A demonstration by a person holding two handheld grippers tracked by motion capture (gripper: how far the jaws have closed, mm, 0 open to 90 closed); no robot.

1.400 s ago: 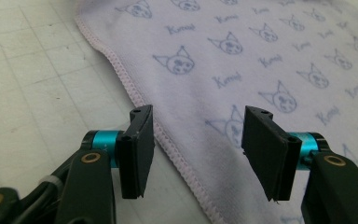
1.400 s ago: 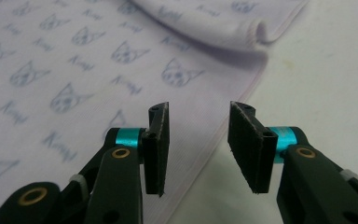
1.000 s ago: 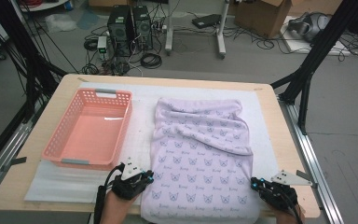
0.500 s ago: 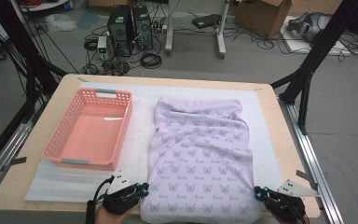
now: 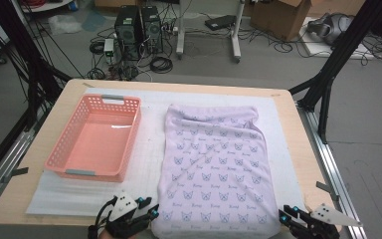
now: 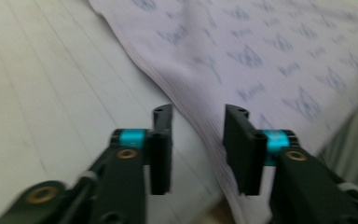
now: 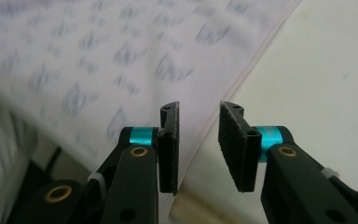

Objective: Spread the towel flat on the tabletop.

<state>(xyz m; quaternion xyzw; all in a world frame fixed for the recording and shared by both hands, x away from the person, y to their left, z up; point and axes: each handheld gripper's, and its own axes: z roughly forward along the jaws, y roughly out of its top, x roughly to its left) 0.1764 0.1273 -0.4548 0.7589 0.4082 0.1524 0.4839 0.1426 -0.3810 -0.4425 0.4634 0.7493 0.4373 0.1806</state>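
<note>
Lilac towel [image 5: 216, 169] flat beside pink basket [image 5: 97, 139], both grippers [image 5: 146, 209] [image 5: 291, 215] just opening, empty, at near corners.

Lavender blanket [image 5: 214, 164]: small word printed under each motif, possibly a name; too blurred to read.

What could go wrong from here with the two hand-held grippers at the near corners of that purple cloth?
1. Both jaws have just been opening with nothing pinched: the left hand-held gripper and right hand-held gripper each straddle an edge of the cloth, so closing now might catch only the thin hem, which could slip out.
2. The cloth's near edge droops over the table edge, so it may slide off.
3. Its far end is already rumpled; uneven pulling could worsen that.
</note>
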